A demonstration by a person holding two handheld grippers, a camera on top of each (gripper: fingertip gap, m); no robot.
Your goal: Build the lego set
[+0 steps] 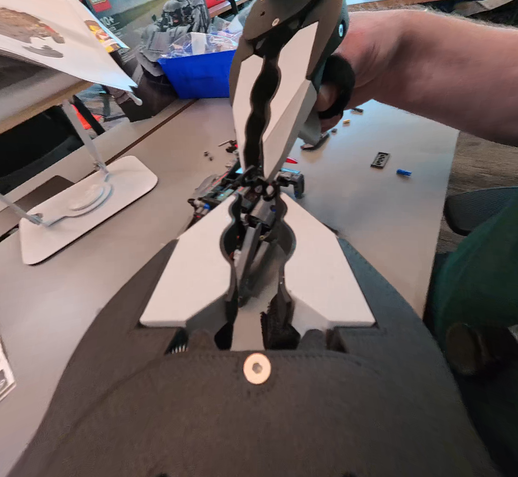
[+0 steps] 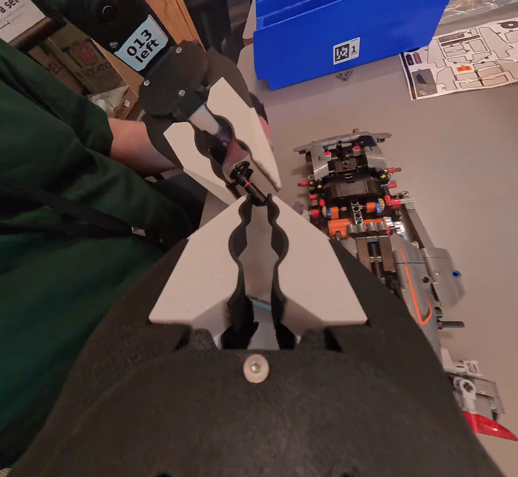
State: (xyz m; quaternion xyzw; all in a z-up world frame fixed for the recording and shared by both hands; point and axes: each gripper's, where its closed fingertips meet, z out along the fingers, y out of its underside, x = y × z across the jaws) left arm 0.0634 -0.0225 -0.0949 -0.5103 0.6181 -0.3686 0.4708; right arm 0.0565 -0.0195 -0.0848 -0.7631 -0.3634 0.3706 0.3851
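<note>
A: Left wrist view. Status?

B: Left hand-held gripper pinching a small black-and-grey Technic sub-assembly between its pads, held above the counter. Right hand-held gripper coming in from above, tips pressed nearly together on a black connector piece at the far end of that sub-assembly. Chassis on the counter just behind, mostly hidden. Loose bits scattered: black plate, blue pin. Blue bin with bagged parts, set box behind it, instruction booklet on a stand, upper left.

A: Right wrist view?

B: Right hand-held gripper narrowed, tips touching the end of a black axle piece with a red ring. Firm pinch or light contact: cannot tell. Left hand-held gripper opposite, closed on the other end. Both held off the counter, just left of the car chassis.

A: Progress?

B: Roughly midway, by judgement. Chassis frame, drivetrain and some grey panels with orange trim in place; no wheels or upper body seen. Sticker sheet looks mostly unused. Red-and-grey sub-build lying apart, lower right. Current step looks like joining the axle part before fitting to the chassis.
</note>
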